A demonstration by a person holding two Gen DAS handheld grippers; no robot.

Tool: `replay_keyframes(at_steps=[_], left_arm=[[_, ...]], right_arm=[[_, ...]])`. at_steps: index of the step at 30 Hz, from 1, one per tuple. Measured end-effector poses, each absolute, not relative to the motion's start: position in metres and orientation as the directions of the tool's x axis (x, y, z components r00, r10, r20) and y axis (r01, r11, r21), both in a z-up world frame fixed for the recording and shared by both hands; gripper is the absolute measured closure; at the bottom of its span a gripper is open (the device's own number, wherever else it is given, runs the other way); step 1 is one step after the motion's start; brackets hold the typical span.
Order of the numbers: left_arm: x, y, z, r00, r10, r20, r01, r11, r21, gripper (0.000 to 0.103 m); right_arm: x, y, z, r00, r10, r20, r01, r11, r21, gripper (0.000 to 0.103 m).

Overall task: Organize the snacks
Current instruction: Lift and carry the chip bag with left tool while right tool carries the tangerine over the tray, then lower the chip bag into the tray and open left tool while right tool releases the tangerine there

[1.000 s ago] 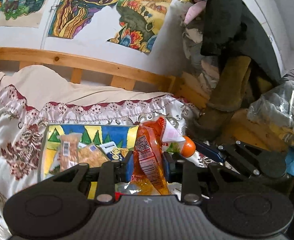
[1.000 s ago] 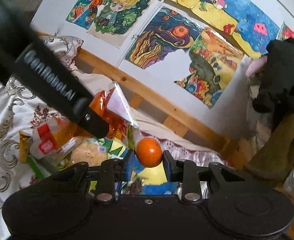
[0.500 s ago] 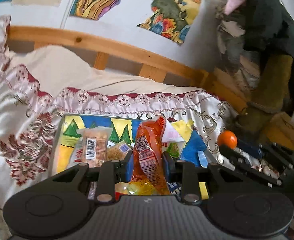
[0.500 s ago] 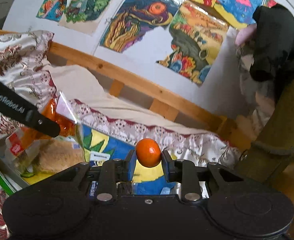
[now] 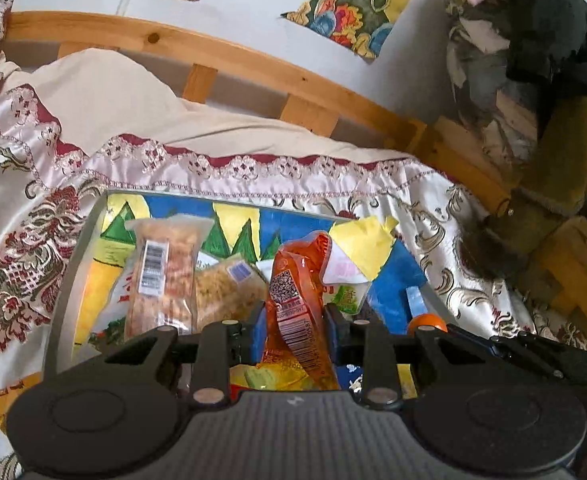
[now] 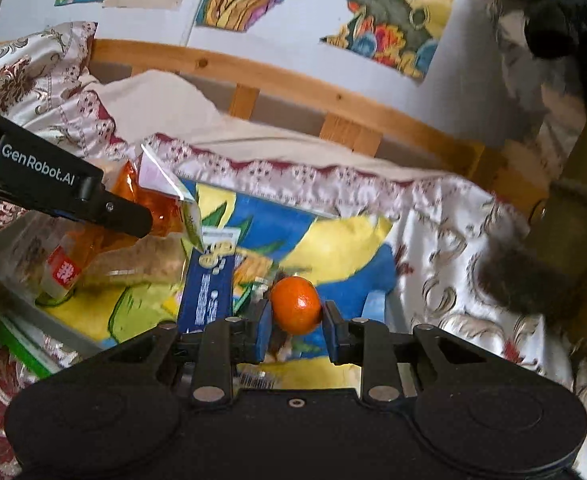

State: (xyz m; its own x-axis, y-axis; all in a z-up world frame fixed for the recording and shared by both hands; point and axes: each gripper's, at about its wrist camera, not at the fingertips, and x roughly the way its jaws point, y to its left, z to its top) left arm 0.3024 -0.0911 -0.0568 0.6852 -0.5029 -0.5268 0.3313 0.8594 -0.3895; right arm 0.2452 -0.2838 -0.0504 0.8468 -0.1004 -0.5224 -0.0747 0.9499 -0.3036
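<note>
My left gripper [image 5: 293, 320] is shut on an orange snack packet [image 5: 297, 300], held upright over a shallow box [image 5: 71, 272] lined with a bright painted sheet. Inside the box lie a clear bag of brown crisps [image 5: 165, 276] and a bag of yellow crumbs [image 5: 225, 292]. My right gripper [image 6: 295, 316] is shut on a small orange mandarin [image 6: 295, 310], low over the right half of the same box [image 6: 397, 308]. In the right wrist view the left gripper [image 6: 93, 204] shows at left with the orange packet [image 6: 149, 204]. A blue packet [image 6: 207, 288] lies in the box.
The box rests on a satin bedspread [image 5: 21, 208] with red floral patterns. A wooden bed rail [image 5: 253, 64] runs behind, under a wall of paintings. Dark clothes and a brown plush pile [image 5: 533, 80] stand at the right. A green-edged lid [image 6: 17, 340] lies left of the box.
Both grippers have come down and forward toward the box, each keeping its grip. The box and its packets fill more of both views, and the right gripper now sits lower beside the left.
</note>
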Motion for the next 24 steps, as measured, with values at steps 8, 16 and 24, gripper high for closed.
replay_keyframes(at_steps=[8,16,24], left_arm=[[0.304,-0.096,-0.068,0.670,-0.481,-0.566,0.328,0.875,-0.355,0.071],[0.304,-0.097,-0.069,0.672,-0.470,-0.572,0.329,0.882,-0.337,0.070],[0.304,-0.097,-0.068,0.672,-0.465,-0.576,0.325,0.885,-0.334,0.070]], right_arm=[[0.246,-0.291,-0.057,0.825,-0.093,-0.558,-0.077,0.959,-0.273,0.074],[0.246,-0.290,-0.059,0.820,-0.084,-0.566,-0.088,0.959,-0.270,0.074],[0.247,-0.289,-0.059,0.812,-0.077,-0.578,-0.095,0.961,-0.261,0.073]])
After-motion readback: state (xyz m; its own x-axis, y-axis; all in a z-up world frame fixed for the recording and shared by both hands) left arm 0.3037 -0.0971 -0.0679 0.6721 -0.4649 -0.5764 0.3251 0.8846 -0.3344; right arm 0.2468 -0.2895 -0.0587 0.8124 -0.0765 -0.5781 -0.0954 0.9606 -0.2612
